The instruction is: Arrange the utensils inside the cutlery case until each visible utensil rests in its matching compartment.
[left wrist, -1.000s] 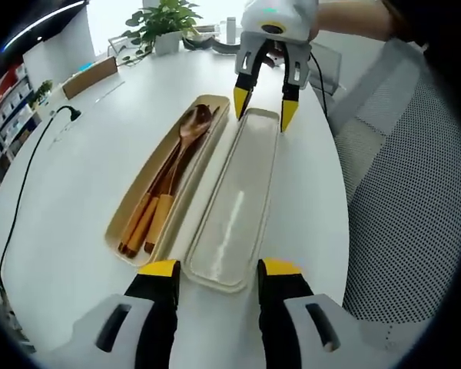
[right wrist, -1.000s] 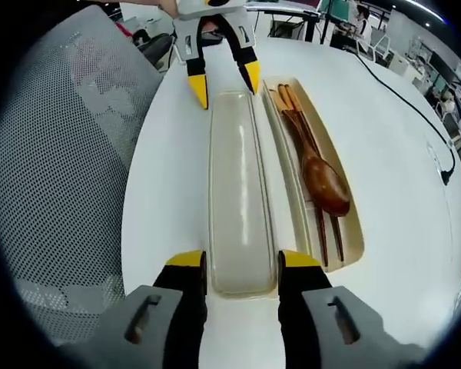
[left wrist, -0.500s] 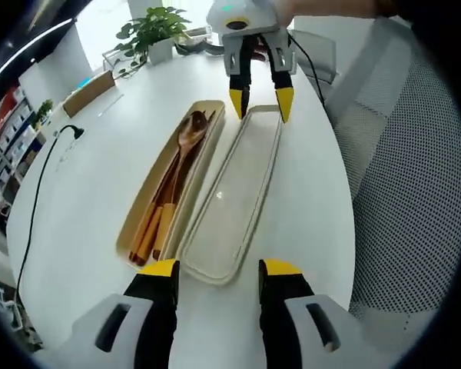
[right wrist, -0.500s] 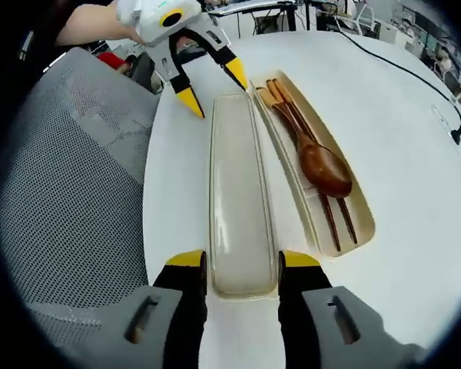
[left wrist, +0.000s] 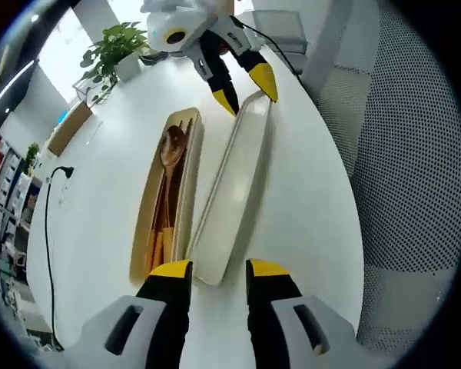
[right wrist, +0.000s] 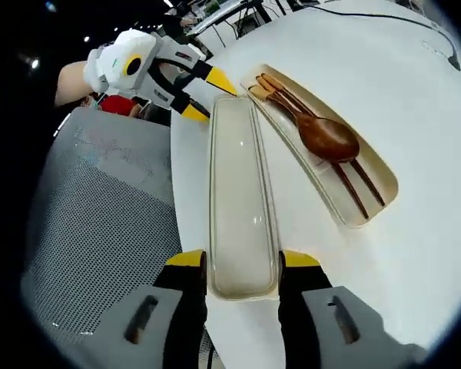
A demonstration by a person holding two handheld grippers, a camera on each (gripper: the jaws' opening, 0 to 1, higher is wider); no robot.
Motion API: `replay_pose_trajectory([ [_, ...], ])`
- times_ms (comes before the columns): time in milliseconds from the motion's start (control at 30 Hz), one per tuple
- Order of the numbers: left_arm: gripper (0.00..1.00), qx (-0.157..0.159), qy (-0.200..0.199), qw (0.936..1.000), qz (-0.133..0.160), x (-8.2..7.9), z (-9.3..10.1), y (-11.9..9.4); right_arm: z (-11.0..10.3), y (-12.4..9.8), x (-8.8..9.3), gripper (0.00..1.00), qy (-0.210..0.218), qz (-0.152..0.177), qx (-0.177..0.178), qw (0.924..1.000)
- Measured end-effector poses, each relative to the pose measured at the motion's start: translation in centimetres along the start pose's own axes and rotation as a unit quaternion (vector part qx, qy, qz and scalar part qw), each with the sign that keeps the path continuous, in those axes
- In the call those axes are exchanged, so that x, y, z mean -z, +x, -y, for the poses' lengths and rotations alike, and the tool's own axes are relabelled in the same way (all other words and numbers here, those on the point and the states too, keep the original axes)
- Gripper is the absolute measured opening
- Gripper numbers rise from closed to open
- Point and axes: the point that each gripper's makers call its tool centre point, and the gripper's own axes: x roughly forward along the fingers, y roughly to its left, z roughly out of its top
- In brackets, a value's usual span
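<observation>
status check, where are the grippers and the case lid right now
Left hand-held gripper and right hand-held gripper each straddle one end of the lid. Spoon and chopsticks in tray. Nothing in the way.

A glossy white rounded tabletop (left wrist: 307,184) fills the middle of the left gripper view, with a grey mesh-backed office chair (left wrist: 415,154) pushed up along its edge. At the far end stand a leafy green potted plant in a white pot (left wrist: 117,48) and a tan wooden chair back (left wrist: 69,127), while a thin black power cable (left wrist: 44,231) trails across the table surface. Bright daylight washes the far end behind the plant, and colourful shelving (left wrist: 1,165) lines the room's side.
</observation>
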Motion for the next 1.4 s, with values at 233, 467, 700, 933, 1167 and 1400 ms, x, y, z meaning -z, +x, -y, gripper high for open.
replay_pose_trajectory([
  [233,0.27,0.005,0.045,0.9989,-0.011,0.1,0.6,0.1,-0.8,0.3,0.8,0.34,0.030,-0.013,-0.043,0.9986],
  [467,0.12,0.014,0.093,0.9955,-0.014,-0.3,1.2,0.2,-1.8,0.6,1.7,0.34,0.044,-0.019,-0.080,0.9956],
  [700,0.10,0.015,0.102,0.9944,-0.022,-0.3,1.0,0.0,-1.4,0.3,1.3,0.36,0.021,0.017,-0.072,0.9970],
  [933,0.10,0.015,0.089,0.9956,-0.025,-0.2,1.0,-0.2,-1.4,-0.4,0.3,0.41,-0.021,0.056,-0.029,0.9978],
  [1167,0.09,0.031,0.025,0.9988,-0.027,-0.2,0.9,-0.3,-1.9,-1.0,-1.0,0.40,-0.131,0.090,0.028,0.9869],
  [1400,0.09,0.064,-0.019,0.9974,-0.028,-0.6,1.5,-0.6,-0.8,-0.7,0.3,0.27,-0.177,0.046,0.095,0.9786],
])
